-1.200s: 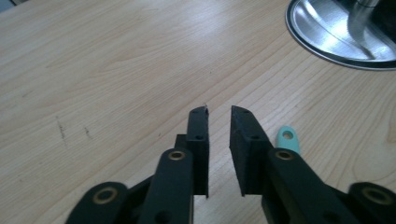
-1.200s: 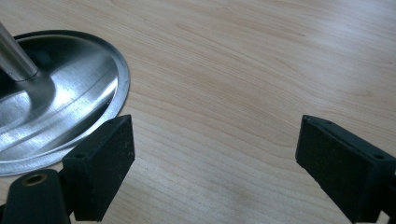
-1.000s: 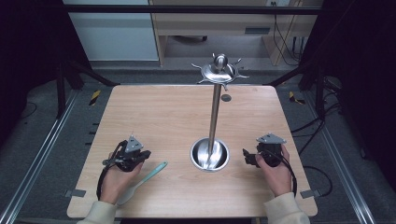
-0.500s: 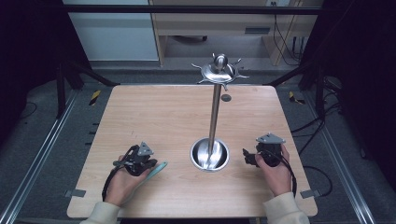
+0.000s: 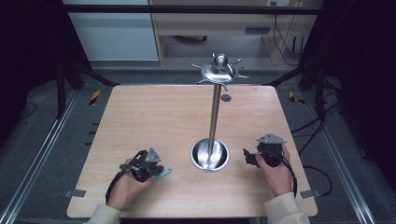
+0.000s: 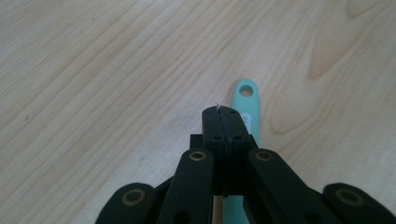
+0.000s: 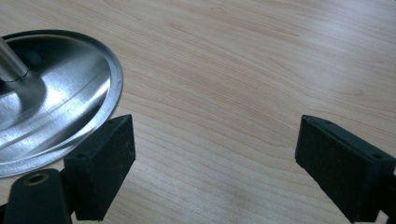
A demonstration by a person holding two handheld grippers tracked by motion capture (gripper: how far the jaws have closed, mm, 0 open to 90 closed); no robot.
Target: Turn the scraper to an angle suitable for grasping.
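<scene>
A: Status?

B: My left gripper (image 6: 223, 122) has its jaws fully together, hovering over the teal utensil handle (image 6: 246, 100) lying flat on the wooden table (image 5: 154, 116); nothing is pinched that I can see. My right gripper (image 7: 215, 158) is wide open and empty, just beside the steel stand's base (image 7: 56, 98).

A: Risk?

B: Shut jaws can't take the handle; pushing down would likely skid it across the wood. Thin and flat, so the pads may slip off its edges. Swinging it up carelessly could knock the hook stand (image 5: 215, 74) over.
</scene>
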